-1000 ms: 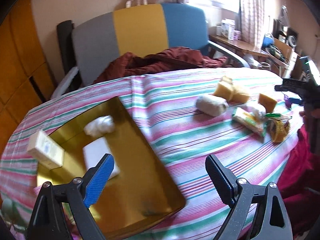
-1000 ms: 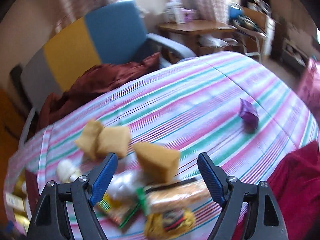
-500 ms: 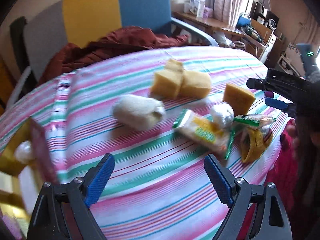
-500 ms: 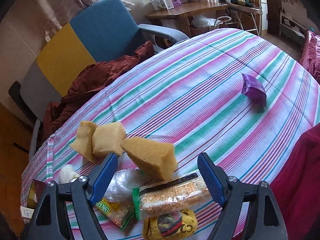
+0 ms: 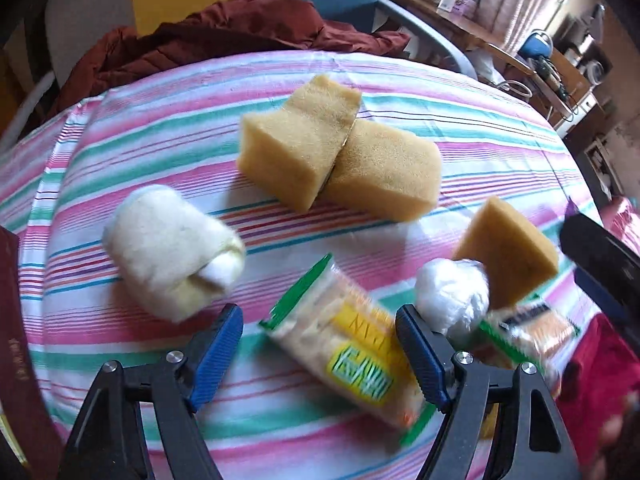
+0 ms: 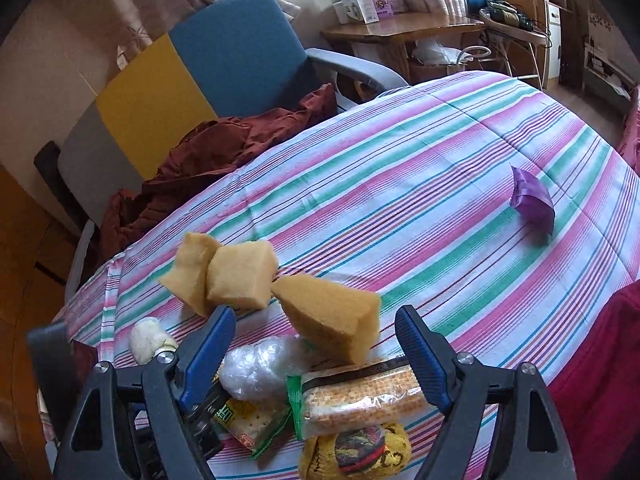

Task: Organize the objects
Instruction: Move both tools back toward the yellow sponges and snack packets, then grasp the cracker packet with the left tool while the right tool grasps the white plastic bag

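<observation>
On the striped tablecloth [image 5: 160, 120] lies a clear cracker packet with a green and yellow label [image 5: 348, 356]. My left gripper [image 5: 320, 354] hangs over it with the packet between its blue pads; the jaws are closing and not pressing on it. Around it lie a rolled white cloth [image 5: 172, 248], two touching sponges [image 5: 300, 140], a third sponge [image 5: 508, 248] and a crumpled plastic ball [image 5: 452, 296]. My right gripper [image 6: 314, 356] stands open above the third sponge [image 6: 332, 320], the plastic ball [image 6: 256, 368] and a second cracker packet [image 6: 360, 400].
A small purple packet [image 6: 532, 200] lies alone far right on the cloth. A yellow knitted item [image 6: 356, 452] sits at the near edge. A dark red box edge [image 5: 12, 320] is at the left. Behind the table stands a chair [image 6: 224, 60] with a maroon garment [image 6: 216, 152].
My left gripper swung right from the gold tray to the pile, came down over the green-label packet, and its jaws narrowed. The right gripper stayed nearly in place, still open.
</observation>
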Tool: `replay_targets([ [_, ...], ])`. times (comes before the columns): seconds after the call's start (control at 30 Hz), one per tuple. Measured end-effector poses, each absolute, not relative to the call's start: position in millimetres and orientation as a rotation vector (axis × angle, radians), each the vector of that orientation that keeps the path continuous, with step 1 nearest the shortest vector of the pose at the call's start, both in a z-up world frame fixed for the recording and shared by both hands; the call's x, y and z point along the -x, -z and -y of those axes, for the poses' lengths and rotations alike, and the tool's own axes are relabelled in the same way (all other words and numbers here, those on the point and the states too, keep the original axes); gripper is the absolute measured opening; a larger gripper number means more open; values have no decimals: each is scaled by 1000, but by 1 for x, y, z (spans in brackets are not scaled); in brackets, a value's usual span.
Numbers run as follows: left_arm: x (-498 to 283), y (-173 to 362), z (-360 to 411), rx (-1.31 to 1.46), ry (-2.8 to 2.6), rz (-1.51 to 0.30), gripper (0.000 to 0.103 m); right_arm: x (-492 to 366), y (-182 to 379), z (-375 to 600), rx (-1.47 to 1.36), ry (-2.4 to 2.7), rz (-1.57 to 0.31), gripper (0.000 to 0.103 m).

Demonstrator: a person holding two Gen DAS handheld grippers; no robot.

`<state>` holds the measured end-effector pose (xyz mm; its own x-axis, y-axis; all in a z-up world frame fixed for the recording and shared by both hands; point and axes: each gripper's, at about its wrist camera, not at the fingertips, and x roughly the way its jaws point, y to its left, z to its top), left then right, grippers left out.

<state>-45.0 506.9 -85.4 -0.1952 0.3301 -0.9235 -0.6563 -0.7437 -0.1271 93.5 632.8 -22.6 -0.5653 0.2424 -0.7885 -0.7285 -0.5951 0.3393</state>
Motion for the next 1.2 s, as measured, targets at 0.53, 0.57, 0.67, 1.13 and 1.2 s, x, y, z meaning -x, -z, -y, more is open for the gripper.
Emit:
replay_targets([
  [0.53, 21, 89, -406, 1211, -1977, -571, 69, -59, 25, -598, 1129, -2398, -836, 82],
  [0.57, 19, 89, -398, 1198, -1980, -572, 69, -54, 27, -591, 1171, -2401, -786, 82],
  [0.67, 16, 91, -383, 1180, -1985, -565, 71, -38, 38, -573, 1286, -2380, -601, 82],
  [1.13, 13, 84, -346, 1184, -2029, -487, 49, -26, 64, -561, 1419, -2335, -460, 28],
  [1.2, 12, 82, -336, 1193, -2029, -469, 48, -28, 57, -559, 1391, -2366, -470, 26],
])
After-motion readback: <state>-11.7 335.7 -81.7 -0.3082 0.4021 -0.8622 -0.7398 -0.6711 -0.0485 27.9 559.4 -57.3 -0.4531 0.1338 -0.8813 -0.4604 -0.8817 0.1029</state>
